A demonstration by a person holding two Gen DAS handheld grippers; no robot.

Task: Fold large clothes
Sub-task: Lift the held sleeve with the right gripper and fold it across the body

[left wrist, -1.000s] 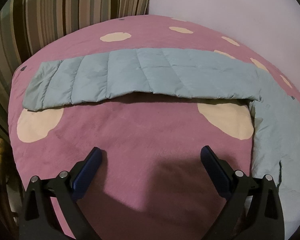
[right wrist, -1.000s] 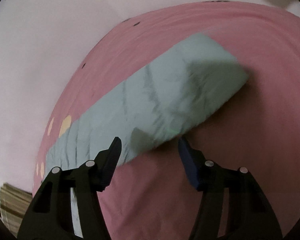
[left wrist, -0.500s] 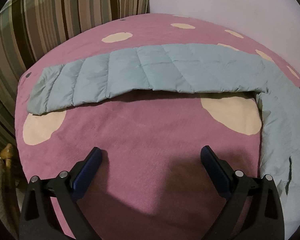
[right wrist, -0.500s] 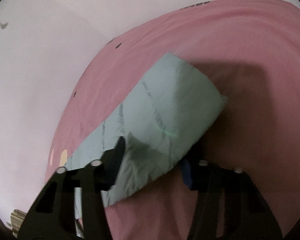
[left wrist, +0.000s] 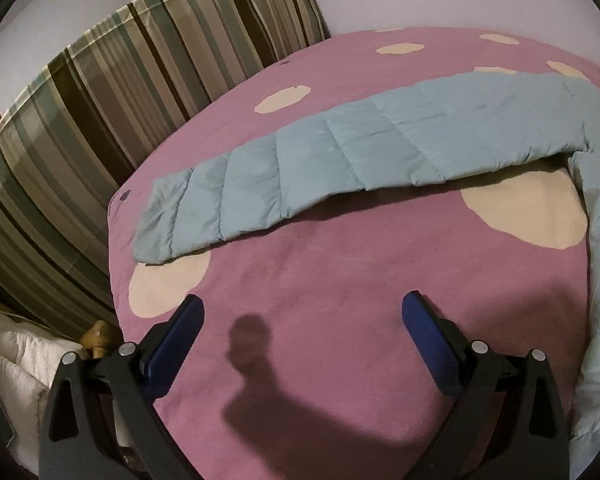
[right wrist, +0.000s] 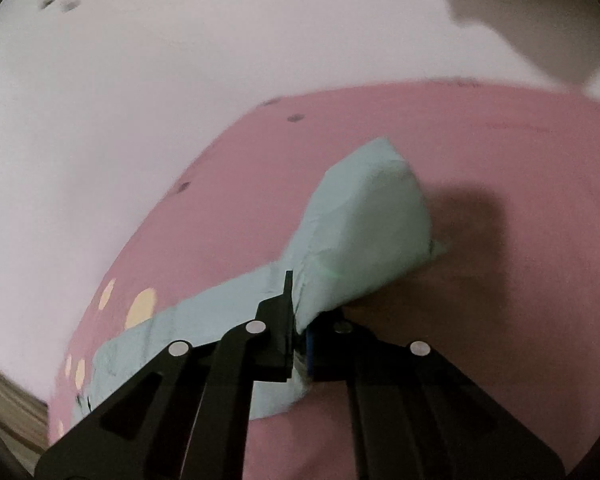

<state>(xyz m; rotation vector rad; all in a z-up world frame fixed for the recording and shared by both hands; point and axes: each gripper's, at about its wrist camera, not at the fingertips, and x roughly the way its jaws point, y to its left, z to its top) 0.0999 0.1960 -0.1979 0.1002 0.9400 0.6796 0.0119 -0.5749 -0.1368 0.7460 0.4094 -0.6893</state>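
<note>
Clamping the quilted garment (right wrist: 364,232), right gripper (right wrist: 298,320) jaws seem pinched; left gripper (left wrist: 302,316) jaws gape wide.

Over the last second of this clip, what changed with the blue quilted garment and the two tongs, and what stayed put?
The right tongs closed from open onto the end of the blue quilted garment and lifted it, bunched, off the pink bedspread. In the left wrist view the left tongs turned, so the long sleeve now runs slanted. Unchanged: the left tongs stay open and empty, and that sleeve lies flat where it was.
</note>
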